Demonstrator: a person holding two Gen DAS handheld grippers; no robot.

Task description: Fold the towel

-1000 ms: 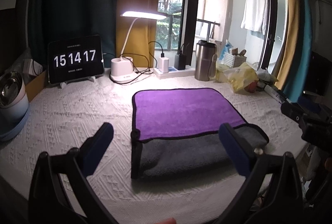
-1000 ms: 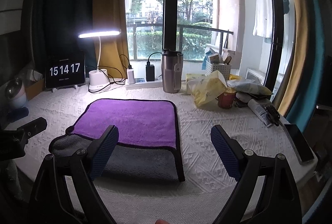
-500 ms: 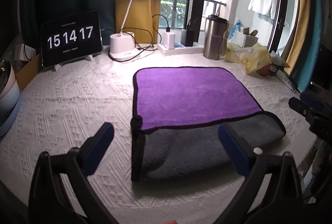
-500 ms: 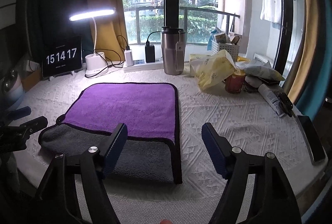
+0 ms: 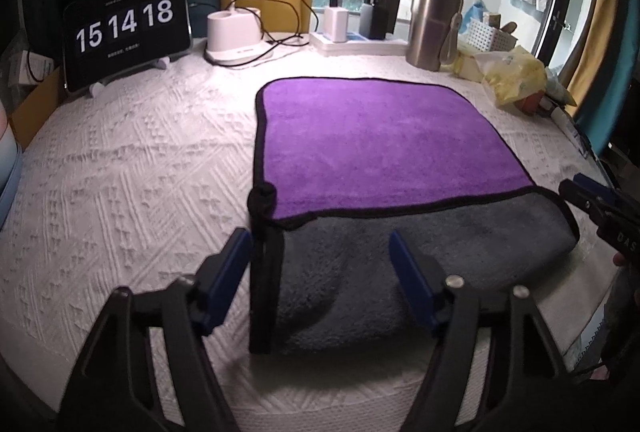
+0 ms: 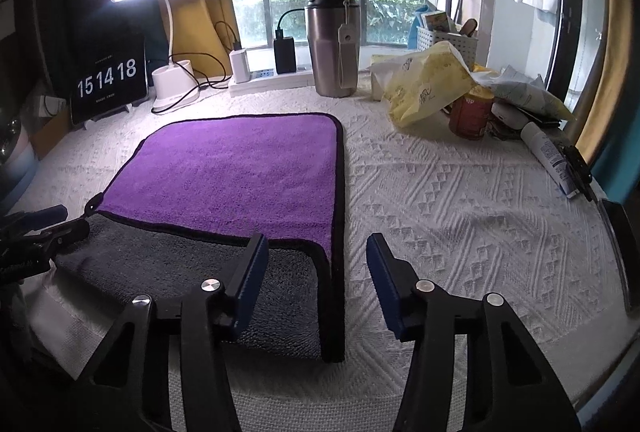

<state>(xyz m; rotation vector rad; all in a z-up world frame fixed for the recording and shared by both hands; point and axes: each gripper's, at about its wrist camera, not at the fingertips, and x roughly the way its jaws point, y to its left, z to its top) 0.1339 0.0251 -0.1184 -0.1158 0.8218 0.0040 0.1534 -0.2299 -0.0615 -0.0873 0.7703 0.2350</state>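
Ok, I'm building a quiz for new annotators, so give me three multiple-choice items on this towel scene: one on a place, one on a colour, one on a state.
1. Where does the steel tumbler stand?
A. On the towel
B. Behind the towel, by the window
C. Beside the clock

2. What colour is the towel's folded-over top layer?
A. Purple
B. Green
C. White

3. How is the left gripper?
A. Shut on the towel
B. Shut on nothing
C. Open, over the towel's near left corner

Key: 1 B, it stands past the towel's far edge next to the power strip. 2 A, purple lies over the grey layer, with a black hem. 3 C, its jaws stand apart with nothing between them; the right gripper is open too.
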